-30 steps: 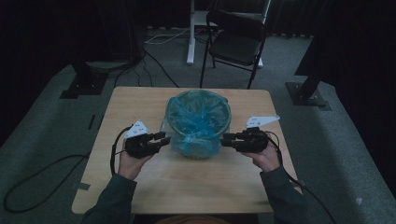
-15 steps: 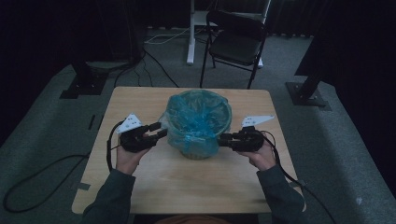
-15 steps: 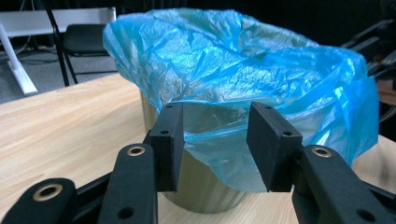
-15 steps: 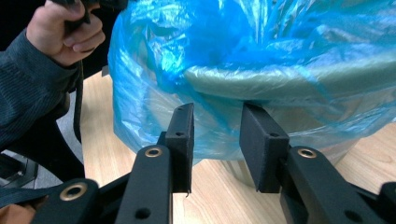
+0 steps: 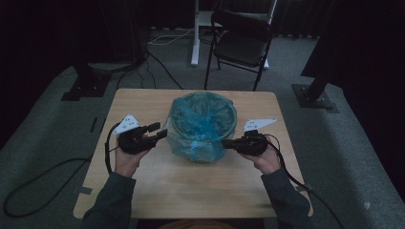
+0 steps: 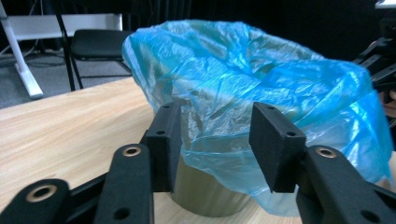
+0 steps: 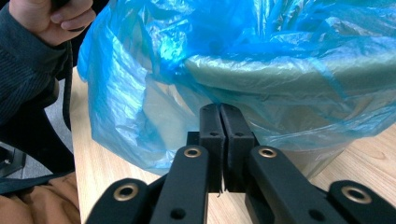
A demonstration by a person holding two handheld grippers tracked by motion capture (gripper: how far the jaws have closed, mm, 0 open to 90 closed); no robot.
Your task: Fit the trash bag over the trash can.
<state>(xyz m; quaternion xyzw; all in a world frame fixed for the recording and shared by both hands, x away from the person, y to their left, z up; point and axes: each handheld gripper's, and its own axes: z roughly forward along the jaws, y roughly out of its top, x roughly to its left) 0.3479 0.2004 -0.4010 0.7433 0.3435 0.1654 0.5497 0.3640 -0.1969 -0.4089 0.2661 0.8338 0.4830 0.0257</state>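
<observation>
The wooden tabletop [image 5: 200, 191] fills the lower middle of the high view, with a black folding chair [image 5: 241, 45] beyond its far edge at the upper centre. At the middle of the tabletop stands a round bin [image 5: 203, 126] lined with a blue plastic bag [image 5: 198, 119], whose rim is folded out over the bin's wall and hangs in loose skirts on both sides.

The left claw [image 5: 155, 133] sits at the left of the bin, jaws spread and empty; they have just been opening, and in the left gripper view the hanging bag edge [image 6: 233, 158] lies straight ahead between and beyond the two pads, not touched by either.

The right claw [image 5: 228, 143] is at the bin's right side, its jaws having just closed flat together. In the right gripper view the tips [image 7: 219, 114] meet right at the bag's skirt below the bin's rim; a pinch of film seems caught there, though I cannot be sure of it.

The bag's free skirt lies directly in front of the open left claw, towards frame centre, so that hand looks best placed to take the next hold.
</observation>
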